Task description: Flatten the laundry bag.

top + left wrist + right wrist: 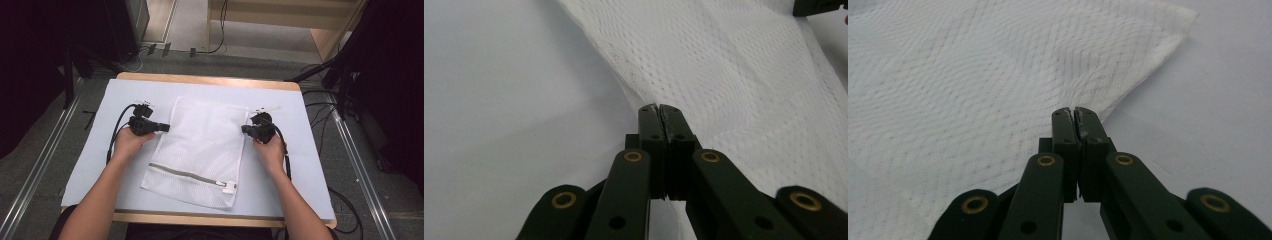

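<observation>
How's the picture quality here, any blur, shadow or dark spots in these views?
High view: soft overall, the white mesh bag evenly lit, room edges falling into black. Left gripper view: the left gripper fairly sharp, nearby mesh softer. Right gripper view: the right gripper casts a faint shadow on the table cover.

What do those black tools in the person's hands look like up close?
Each is a black handheld gripper: left gripper, right gripper. Flat black linkage bars with brass-ringed pivots carry two squared fingers. A black cable trails from each. The forearms are bare, no sleeves.
</observation>
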`<state>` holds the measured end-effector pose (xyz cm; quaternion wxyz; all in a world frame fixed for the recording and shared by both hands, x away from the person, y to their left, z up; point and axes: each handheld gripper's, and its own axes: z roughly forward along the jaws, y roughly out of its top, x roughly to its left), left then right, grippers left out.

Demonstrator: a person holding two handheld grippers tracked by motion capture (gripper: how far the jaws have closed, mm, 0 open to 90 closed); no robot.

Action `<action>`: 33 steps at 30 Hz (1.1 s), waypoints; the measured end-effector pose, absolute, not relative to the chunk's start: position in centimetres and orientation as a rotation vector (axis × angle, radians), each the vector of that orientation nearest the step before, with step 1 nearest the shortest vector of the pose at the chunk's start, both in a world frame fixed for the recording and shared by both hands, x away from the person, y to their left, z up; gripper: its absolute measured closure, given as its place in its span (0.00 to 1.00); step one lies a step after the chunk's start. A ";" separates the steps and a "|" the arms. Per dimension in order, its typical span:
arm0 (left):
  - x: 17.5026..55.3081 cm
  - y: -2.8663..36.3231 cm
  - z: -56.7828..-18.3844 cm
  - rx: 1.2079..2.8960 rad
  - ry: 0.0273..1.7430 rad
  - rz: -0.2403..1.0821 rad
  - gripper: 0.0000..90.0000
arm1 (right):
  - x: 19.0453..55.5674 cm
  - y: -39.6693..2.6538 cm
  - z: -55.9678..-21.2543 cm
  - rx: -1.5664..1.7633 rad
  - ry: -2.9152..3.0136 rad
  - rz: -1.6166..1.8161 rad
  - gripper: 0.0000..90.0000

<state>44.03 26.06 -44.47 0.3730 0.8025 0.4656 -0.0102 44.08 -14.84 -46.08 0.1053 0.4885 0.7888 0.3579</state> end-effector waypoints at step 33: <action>43.5 26.6 -44.5 2.015 1.235 0.079 0.85 | 47.7 -14.4 -45.8 1.441 2.314 1.104 0.79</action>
